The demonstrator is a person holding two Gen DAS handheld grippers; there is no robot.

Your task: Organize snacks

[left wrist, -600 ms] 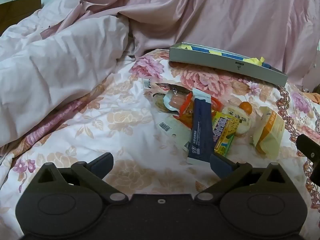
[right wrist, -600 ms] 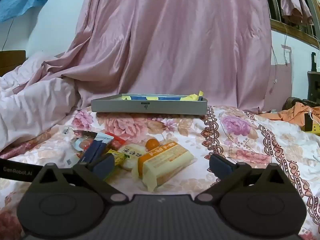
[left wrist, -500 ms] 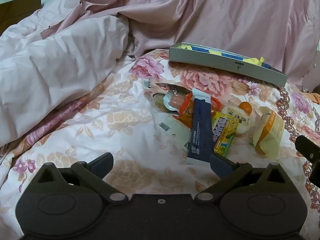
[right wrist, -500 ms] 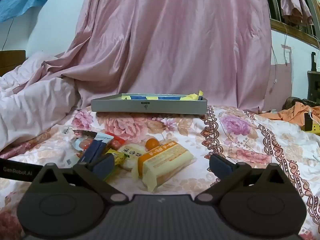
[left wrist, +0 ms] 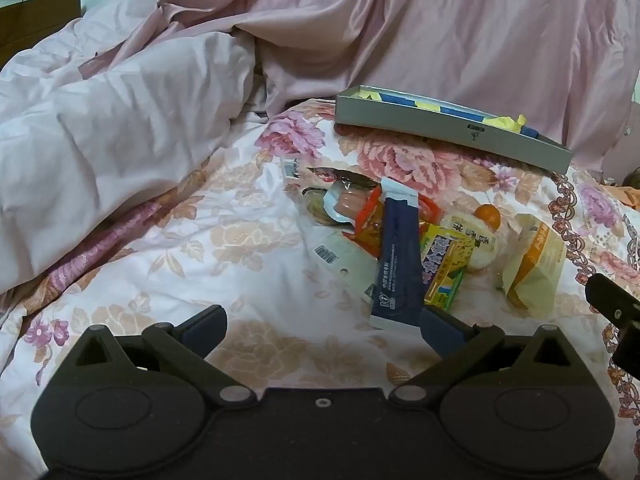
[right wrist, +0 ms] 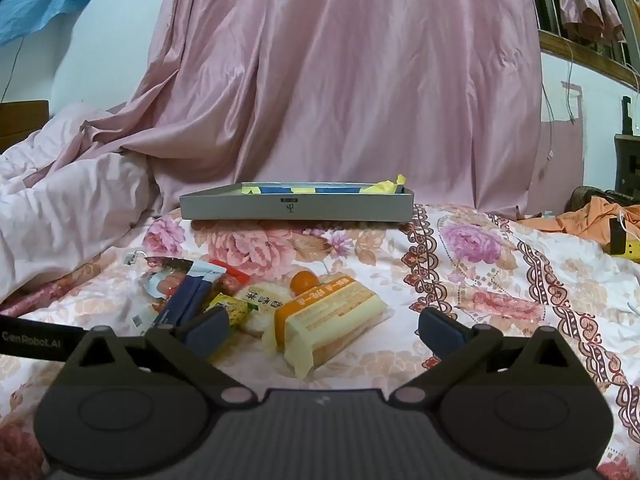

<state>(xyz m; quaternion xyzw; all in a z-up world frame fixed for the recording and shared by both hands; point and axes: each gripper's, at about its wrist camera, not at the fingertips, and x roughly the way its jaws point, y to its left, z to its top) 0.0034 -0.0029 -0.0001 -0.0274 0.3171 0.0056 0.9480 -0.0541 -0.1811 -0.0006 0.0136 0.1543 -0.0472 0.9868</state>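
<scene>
The snacks lie heaped on the flowered bedspread (right wrist: 500,280): a navy packet (left wrist: 396,264) on top, a yellow-green packet (left wrist: 444,264) beside it, and an orange-and-cream wrapped cake (right wrist: 328,320) off to the right. The left gripper (left wrist: 322,326) gapes wide, its right finger just touching the navy packet's near end. The right gripper (right wrist: 322,330) is equally wide, the cake lying between its fingers. Beyond the heap sits a grey tray (right wrist: 296,208).

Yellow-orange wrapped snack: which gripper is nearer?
Right. The right gripper is open directly before the yellow-orange wrapped snack; the left gripper sits off to its left, by the navy packet.
</scene>
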